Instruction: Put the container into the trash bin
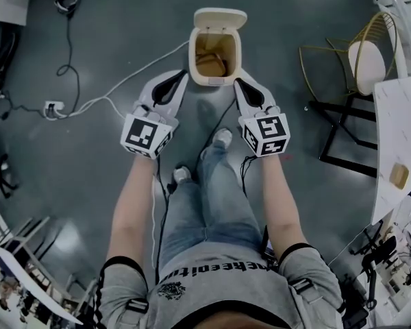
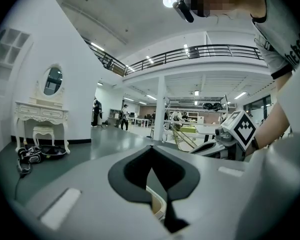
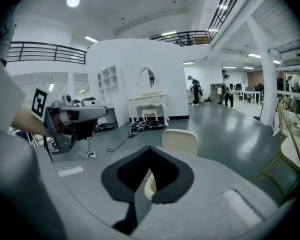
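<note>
Jaws together and empty, left gripper (image 1: 182,75) and right gripper (image 1: 238,81) flanking the open trash bin (image 1: 216,82).

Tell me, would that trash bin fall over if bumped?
Probably it slides or tips easily: the trash bin looks small and plastic, standing free on smooth floor. Its raised lid could pull it backward. The brown thing inside likely adds little weight.

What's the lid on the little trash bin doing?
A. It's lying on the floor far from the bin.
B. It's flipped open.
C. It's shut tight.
B. In the head view the lid is tipped back behind the trash bin, and you can look straight down into the bin's brown inside.
</note>
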{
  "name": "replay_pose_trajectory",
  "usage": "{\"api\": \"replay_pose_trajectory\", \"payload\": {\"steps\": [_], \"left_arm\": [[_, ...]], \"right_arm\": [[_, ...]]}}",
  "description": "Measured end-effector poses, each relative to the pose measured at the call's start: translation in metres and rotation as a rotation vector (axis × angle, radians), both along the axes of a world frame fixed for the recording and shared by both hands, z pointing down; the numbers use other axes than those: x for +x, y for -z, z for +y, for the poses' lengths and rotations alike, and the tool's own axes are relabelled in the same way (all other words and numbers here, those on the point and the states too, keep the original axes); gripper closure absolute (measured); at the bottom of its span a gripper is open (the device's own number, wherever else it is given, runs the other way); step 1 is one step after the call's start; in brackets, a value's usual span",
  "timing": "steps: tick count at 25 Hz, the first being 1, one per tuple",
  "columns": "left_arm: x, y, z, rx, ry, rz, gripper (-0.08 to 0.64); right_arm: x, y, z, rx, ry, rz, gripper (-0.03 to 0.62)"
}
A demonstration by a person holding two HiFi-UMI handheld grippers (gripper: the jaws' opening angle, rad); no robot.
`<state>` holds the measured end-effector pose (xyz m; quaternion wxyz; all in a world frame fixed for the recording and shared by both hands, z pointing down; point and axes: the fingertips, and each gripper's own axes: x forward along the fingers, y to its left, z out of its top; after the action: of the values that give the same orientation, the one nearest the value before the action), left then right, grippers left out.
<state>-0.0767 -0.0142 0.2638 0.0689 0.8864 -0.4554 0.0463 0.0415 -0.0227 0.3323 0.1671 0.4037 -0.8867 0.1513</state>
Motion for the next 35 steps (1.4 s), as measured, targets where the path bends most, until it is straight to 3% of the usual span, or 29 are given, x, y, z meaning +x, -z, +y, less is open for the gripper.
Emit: {"api": "replay_pose_trajectory", "payload": {"steps": [35], "left_arm": [[0.008, 0.131, 0.074, 0.129, -0.029, 0.033, 0.555]], "right_arm": [[0.009, 0.172, 0.085, 0.221, -0.095, -0.098, 0.591]]}}
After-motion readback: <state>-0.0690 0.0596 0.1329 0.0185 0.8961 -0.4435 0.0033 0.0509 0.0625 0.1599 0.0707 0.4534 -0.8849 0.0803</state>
